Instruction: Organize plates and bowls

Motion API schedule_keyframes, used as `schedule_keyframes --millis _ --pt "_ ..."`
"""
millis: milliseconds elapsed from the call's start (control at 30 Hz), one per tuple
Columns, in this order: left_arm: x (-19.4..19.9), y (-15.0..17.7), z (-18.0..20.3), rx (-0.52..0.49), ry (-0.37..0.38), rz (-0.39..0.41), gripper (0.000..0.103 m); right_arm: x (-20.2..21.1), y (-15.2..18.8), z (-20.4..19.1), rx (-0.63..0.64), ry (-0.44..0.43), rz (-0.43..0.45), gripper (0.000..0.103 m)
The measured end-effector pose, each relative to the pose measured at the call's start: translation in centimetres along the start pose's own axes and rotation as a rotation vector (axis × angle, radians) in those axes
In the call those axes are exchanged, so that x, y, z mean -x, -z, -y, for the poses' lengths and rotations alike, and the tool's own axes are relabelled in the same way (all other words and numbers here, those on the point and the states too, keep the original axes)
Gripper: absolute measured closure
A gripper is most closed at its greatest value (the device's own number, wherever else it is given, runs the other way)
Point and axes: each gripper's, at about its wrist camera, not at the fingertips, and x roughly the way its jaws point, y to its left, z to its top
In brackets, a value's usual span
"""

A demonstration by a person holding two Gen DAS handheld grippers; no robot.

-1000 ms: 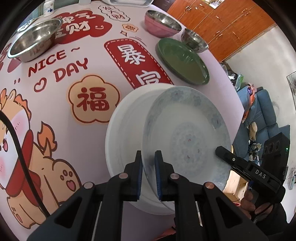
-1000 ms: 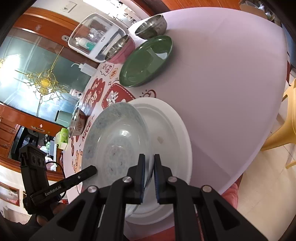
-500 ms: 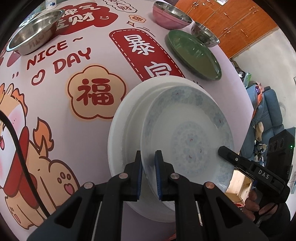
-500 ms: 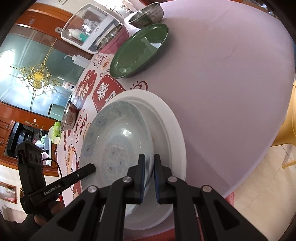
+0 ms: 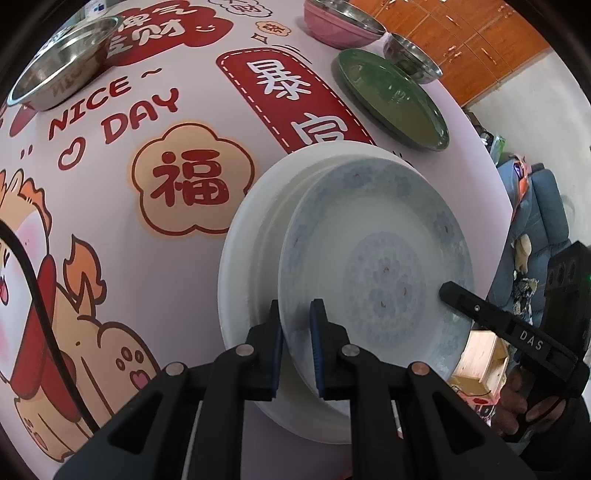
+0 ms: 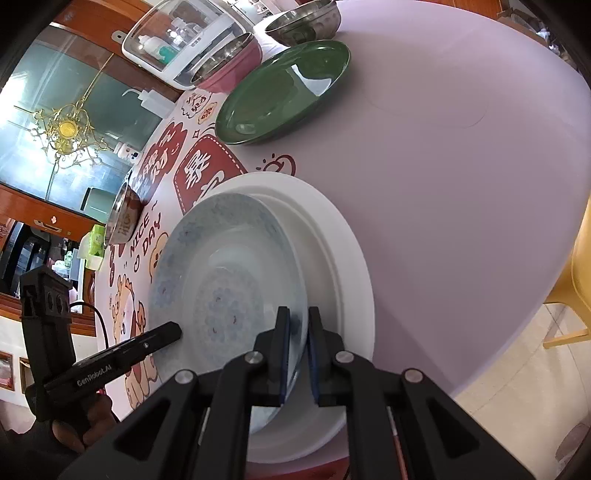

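A pale blue patterned plate (image 5: 380, 266) is held over a larger white plate (image 5: 251, 236) that lies on the printed tablecloth. My left gripper (image 5: 295, 325) is shut on the patterned plate's near rim. My right gripper (image 6: 297, 332) is shut on its opposite rim; the patterned plate (image 6: 229, 288) sits inside the white plate (image 6: 340, 236), tilted. Each gripper shows in the other's view, the right gripper (image 5: 454, 290) and the left gripper (image 6: 170, 332). A green plate (image 5: 391, 96) lies further back.
A steel bowl (image 5: 62, 74) stands at the far left. A pink bowl (image 5: 340, 26) and a small steel bowl (image 5: 410, 55) stand behind the green plate (image 6: 284, 92). A white storage box (image 6: 184, 40) is beyond. The table edge (image 6: 498, 369) drops off near right.
Both grippers have lowered the patterned plate closer into the white plate and the views have moved nearer to the table. The grips are unchanged.
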Motion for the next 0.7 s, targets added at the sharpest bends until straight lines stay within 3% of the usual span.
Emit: schedule_keyframes --millis 233,600,700 --pt "0.0 0.0 0.2 -0.032 -0.004 -0.008 0.092 0.0 -0.1 -0.7 0.024 0.046 -0.006 0.091" --pt "1.0 -0.6 0.3 -0.049 -0.013 0.035 0.079 0.0 -0.2 -1.4 0.065 0.098 -0.064 0.089" --pt "1.3 -0.6 0.2 -0.034 -0.020 0.041 0.077 0.1 -0.3 -1.5 0.069 0.073 -0.087 0.083"
